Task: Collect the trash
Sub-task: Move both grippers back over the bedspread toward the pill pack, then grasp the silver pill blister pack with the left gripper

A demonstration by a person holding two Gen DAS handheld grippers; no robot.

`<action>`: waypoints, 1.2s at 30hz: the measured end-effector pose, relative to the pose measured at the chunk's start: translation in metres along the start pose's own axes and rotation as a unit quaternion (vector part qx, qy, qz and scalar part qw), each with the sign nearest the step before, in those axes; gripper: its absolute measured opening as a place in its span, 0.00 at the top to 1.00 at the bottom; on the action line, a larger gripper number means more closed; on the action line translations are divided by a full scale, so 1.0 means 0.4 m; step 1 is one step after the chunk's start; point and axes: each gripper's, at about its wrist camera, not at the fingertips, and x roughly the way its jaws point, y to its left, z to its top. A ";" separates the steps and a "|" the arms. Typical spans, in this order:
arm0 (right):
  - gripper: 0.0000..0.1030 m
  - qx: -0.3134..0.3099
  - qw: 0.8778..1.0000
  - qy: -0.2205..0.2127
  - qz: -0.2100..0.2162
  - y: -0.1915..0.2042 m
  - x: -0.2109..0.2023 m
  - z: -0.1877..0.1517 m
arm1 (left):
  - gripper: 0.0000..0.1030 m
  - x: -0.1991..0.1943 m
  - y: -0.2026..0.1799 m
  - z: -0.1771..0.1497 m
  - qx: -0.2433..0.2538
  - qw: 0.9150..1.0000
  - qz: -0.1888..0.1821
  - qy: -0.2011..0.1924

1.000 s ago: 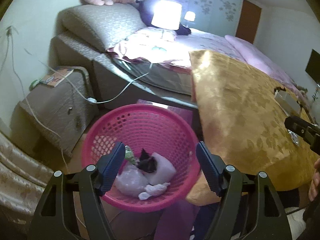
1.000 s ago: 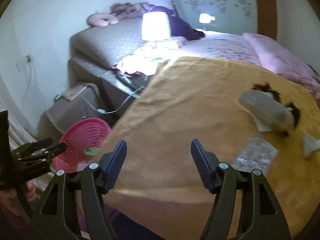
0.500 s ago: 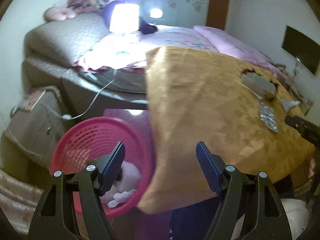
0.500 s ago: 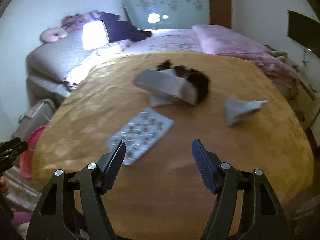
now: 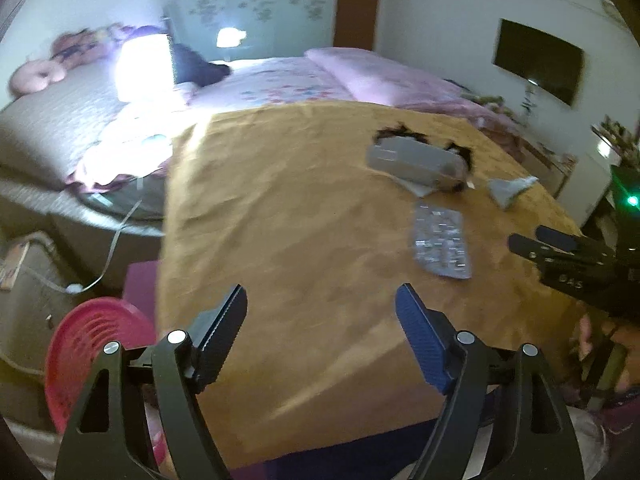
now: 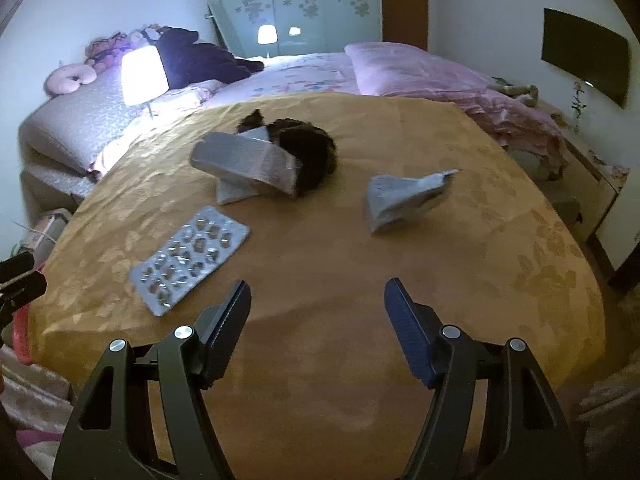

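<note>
On the gold tablecloth (image 6: 320, 264) lie a silver blister pack (image 6: 190, 258), a grey packet (image 6: 246, 164) against a clump of dark hair (image 6: 310, 148), and a crumpled grey wrapper (image 6: 404, 200). My right gripper (image 6: 318, 300) hangs open over the cloth, just short of the blister pack and the wrapper, with nothing between its fingers. My left gripper (image 5: 322, 308) is over the table's near left part, its jaws opening and empty. The blister pack (image 5: 440, 242) lies ahead of it to the right. The pink mesh basket (image 5: 92, 356) stands on the floor at lower left.
A bed with pink bedding (image 6: 400, 68) and a lit lamp (image 6: 142, 74) lies behind the table. A bedside cabinet (image 5: 24, 276) with a trailing white cable (image 5: 116, 248) stands by the basket. A dark screen (image 5: 538, 60) hangs on the right wall.
The left view has swung right, from over the basket to the tabletop. The right gripper has moved right along the table and down toward the blister pack, packet and wrapper.
</note>
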 end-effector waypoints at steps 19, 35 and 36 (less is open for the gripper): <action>0.34 0.032 0.999 0.011 -0.033 -0.072 0.032 -0.019 | 0.28 0.185 -0.189 0.070 0.036 0.993 -0.106 0.049; 0.29 0.032 0.999 -0.001 -0.034 -0.067 0.033 -0.023 | 0.48 0.216 -0.238 0.066 0.098 0.993 -0.057 0.040; 0.29 0.032 0.999 -0.002 -0.035 -0.067 0.033 -0.023 | 0.48 0.216 -0.240 0.065 0.100 0.993 -0.055 0.038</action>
